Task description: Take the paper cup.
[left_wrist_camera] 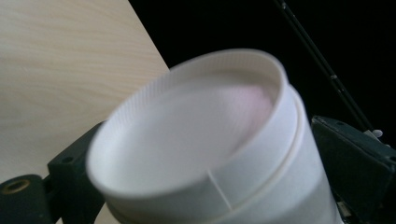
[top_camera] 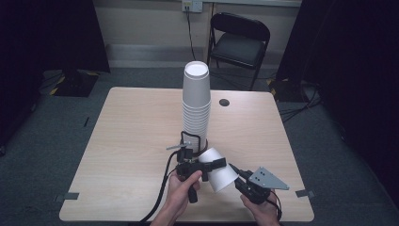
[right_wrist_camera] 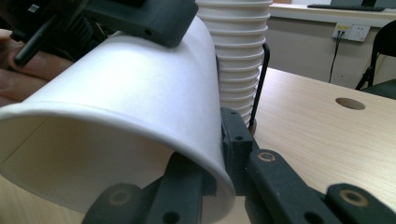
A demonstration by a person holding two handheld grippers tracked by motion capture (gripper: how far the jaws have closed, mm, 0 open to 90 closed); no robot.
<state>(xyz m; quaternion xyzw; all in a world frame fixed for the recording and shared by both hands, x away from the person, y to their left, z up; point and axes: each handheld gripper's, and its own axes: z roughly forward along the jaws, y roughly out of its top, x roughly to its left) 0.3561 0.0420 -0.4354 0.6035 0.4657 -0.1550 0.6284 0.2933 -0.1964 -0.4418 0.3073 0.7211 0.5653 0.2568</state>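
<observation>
1. Lying tilted near the table's near edge, a white paper cup (top_camera: 218,170) has its open mouth pointing near-right and its base far-left.
2. Pinching the rim at that mouth, the right gripper (right_wrist_camera: 219,154) has one jaw inside and one outside the wall, closed on it.
3. Flanking the cup's base end, the left gripper (top_camera: 209,162) has a jaw on either side; whether those jaws press the wall I cannot tell.
4. Just beyond stands a tall stack of cups (top_camera: 195,101) in a black wire holder (top_camera: 194,140) on the wooden table (top_camera: 131,136).
</observation>
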